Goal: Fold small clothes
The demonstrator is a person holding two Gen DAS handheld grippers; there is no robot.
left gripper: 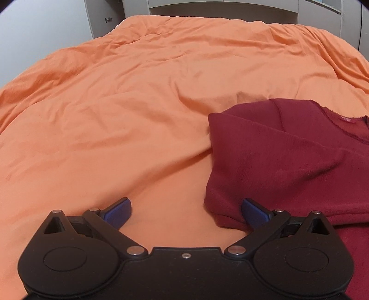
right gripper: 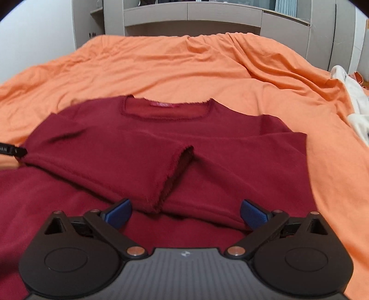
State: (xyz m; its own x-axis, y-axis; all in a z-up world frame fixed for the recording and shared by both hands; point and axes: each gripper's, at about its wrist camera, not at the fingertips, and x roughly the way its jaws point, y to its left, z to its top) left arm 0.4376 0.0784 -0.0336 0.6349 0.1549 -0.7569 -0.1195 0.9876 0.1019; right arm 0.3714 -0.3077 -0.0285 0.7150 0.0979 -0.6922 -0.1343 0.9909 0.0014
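Observation:
A dark red long-sleeved top lies on the orange bed cover, neckline away from me, both sleeves folded across its chest. One cuff ends near the middle. My right gripper stands open just above the folded sleeves, nothing pinched between its blue pads. In the left wrist view the same top fills the right side. My left gripper is open at the top's left edge, its right pad against the cloth and its left pad over bare cover. The left gripper's tip shows at the left edge of the right wrist view.
The orange bed cover spreads wrinkled in all directions. White cloth lies at the bed's right side. A grey headboard with shelves stands behind the bed, with a white wall to the left.

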